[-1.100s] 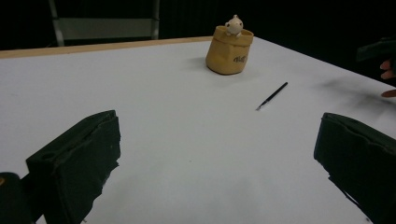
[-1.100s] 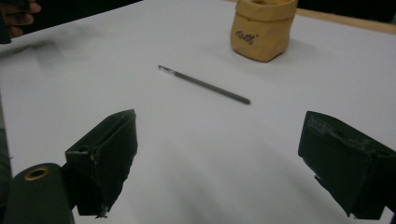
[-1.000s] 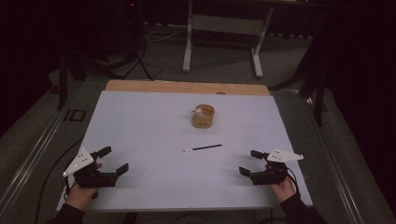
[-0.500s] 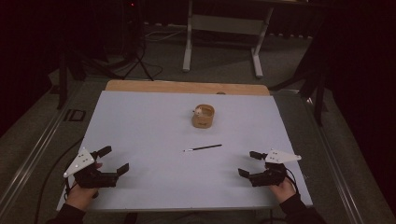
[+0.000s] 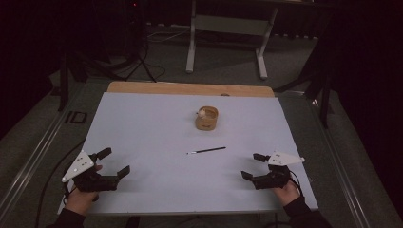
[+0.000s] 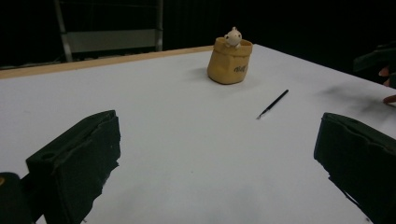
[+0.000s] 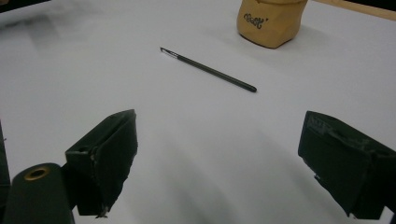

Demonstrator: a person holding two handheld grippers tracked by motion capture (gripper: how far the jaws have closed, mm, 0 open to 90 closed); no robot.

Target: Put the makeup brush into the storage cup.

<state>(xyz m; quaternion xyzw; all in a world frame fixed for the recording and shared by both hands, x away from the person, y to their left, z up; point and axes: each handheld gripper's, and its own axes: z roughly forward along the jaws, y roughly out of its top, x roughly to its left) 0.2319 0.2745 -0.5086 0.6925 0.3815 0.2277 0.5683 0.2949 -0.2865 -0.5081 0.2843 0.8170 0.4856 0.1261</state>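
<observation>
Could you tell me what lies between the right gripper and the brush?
Nothing: in the right gripper view, bare white table runs from the open right gripper to the brush.

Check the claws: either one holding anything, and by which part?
Nothing is held. The left claw and right claw are both open and empty, resting near the table's near edge. The thin black brush lies untouched between them.
</observation>
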